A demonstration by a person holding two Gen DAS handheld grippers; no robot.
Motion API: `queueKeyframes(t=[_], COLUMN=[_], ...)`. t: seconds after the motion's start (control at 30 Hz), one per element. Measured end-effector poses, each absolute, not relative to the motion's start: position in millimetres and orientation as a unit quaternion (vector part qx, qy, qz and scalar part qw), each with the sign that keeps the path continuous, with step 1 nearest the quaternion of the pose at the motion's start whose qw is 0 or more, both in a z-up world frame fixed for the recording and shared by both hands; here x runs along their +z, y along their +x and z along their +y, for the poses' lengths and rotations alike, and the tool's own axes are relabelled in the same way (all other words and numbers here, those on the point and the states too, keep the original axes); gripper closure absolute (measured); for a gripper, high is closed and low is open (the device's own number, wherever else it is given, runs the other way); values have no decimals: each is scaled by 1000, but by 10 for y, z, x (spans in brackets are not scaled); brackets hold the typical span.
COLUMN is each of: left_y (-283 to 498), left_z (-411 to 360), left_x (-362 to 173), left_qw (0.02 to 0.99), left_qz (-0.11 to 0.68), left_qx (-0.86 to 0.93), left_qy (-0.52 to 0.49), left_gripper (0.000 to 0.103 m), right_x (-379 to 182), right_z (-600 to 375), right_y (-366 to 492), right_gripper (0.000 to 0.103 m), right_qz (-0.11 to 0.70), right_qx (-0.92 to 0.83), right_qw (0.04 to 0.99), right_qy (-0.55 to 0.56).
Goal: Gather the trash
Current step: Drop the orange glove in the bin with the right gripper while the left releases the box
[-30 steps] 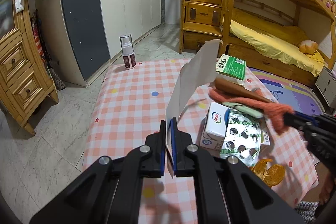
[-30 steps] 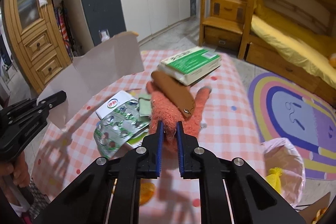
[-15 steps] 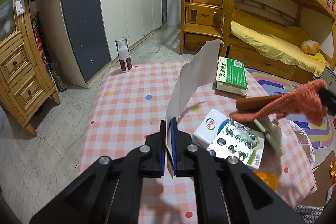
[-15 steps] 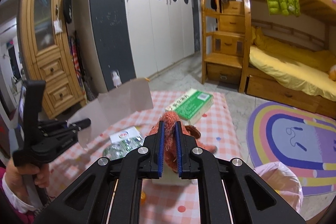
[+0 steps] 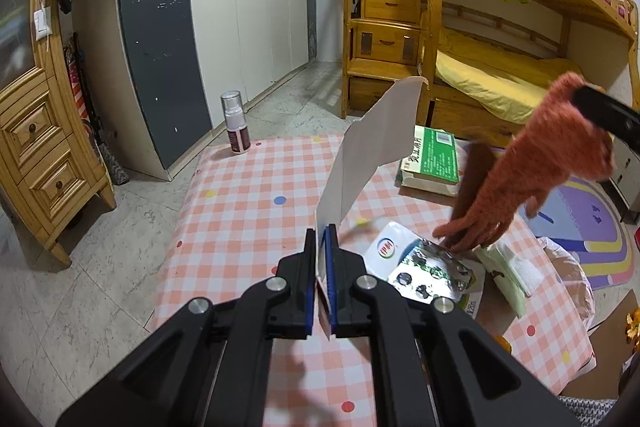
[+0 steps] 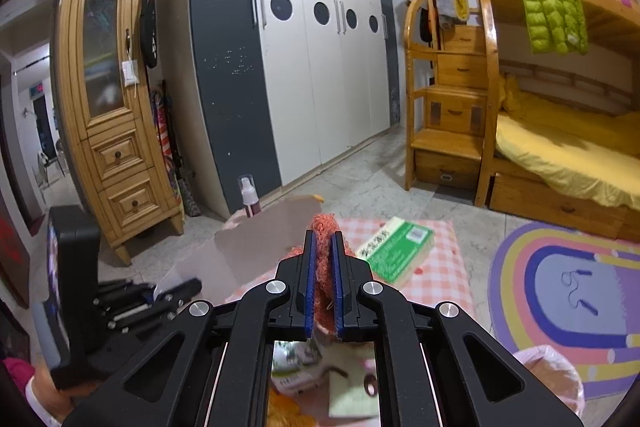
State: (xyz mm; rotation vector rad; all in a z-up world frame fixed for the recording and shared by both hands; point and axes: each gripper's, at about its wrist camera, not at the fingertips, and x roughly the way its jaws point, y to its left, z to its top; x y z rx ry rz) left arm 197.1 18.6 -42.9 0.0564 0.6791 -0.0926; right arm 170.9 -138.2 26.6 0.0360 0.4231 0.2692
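Note:
My left gripper [image 5: 320,247] is shut on a stiff white sheet of paper [image 5: 372,151] that stands up over the pink checked table [image 5: 248,211]. My right gripper [image 6: 322,251] is shut on a fuzzy orange glove [image 6: 325,267]. In the left wrist view that orange glove [image 5: 532,171] hangs from the right gripper's black finger [image 5: 608,115] above the table, its fingertips just over a foil blister pack [image 5: 434,273] lying on a white carton [image 5: 390,251]. A pale green packet [image 5: 508,271] lies beside them.
A green and white box [image 5: 434,159] lies at the table's far right, a spray bottle [image 5: 237,125] at its far left corner. A pink-lined bin [image 6: 548,379] stands by the table's right side. Orange peel [image 6: 286,413] lies near the front edge. A bunk bed [image 5: 504,83] stands behind.
My right gripper has risen with the orange glove, lifting it off the table and clear of the brown item that lay on it. The left gripper and its paper have stayed put.

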Motion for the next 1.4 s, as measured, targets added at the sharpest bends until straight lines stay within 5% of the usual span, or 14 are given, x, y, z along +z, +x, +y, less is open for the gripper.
queueKeyframes(t=[0.5,1.07,1.13,1.2,1.4], left_y=[1616,1529,1569,1554,1561], left_z=[-167,-2702,-2843,-2859,-2601], left_x=[92,-847,-915,-946,-808], left_qw=[942,864,858,857,875], left_qz=[306,376,378,378,365], left_qx=[-137,-313,-323,-323,-298], left_qy=[3,118,131,130,112], left_gripper=[100,100,94,60,58], right_x=[607,-551,-634,-671,-666], right_z=[-2257,-3923,-4015,-4064,-3977], right_y=[901,797,821,800,746], right_gripper=[96,93,85,63,62], right_qz=[172,270,278,277,272], right_qx=[8,-194,-200,-196,-182], right_qw=[984,929,923,922,924], right_qy=[39,161,177,185,196])
